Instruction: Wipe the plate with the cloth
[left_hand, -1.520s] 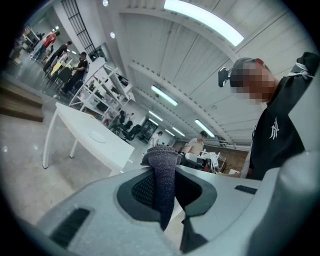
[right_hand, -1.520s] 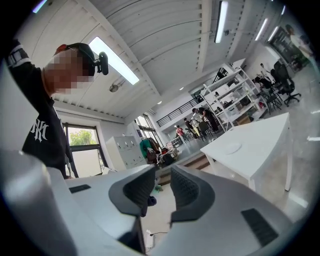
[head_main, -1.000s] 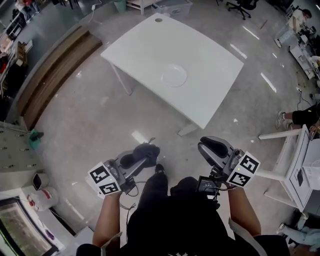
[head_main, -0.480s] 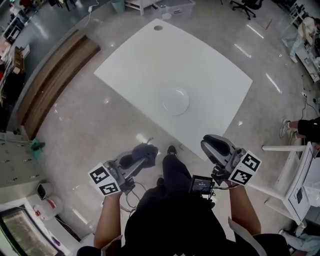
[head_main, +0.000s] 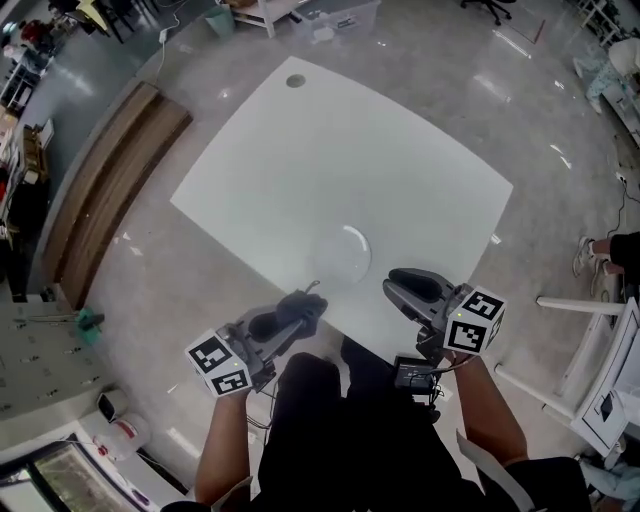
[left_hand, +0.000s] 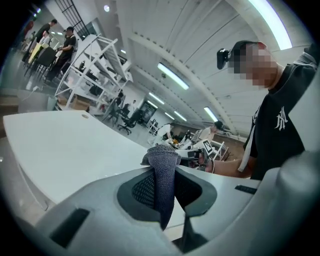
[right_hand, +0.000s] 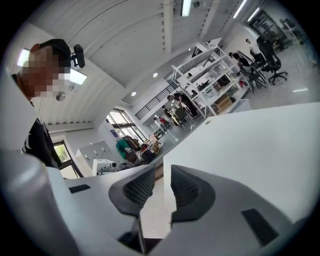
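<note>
A shallow white plate (head_main: 346, 251) lies on the white table (head_main: 300, 160), near the table's near edge. My left gripper (head_main: 306, 304) hovers at that edge, just short of the plate and to its left, shut on a dark grey cloth (head_main: 298, 302). In the left gripper view the cloth (left_hand: 161, 155) hangs pinched between the jaws of the left gripper (left_hand: 165, 175). My right gripper (head_main: 392, 286) is over the table edge to the plate's right. Its jaws stand a narrow gap apart with nothing between them, as the right gripper view shows around the right gripper (right_hand: 161, 182).
A round cable hole (head_main: 295, 80) marks the table's far corner. Long wooden boards (head_main: 100, 190) lie on the floor at the left. Another white table (head_main: 600, 400) stands at the right, and storage bins (head_main: 340, 15) sit beyond the table. People and shelving (left_hand: 90, 70) are far off.
The person has walked up to the table, so the plate and table are much nearer. Both grippers have gone from over the floor to the table's near edge. The cloth stays gripped.
</note>
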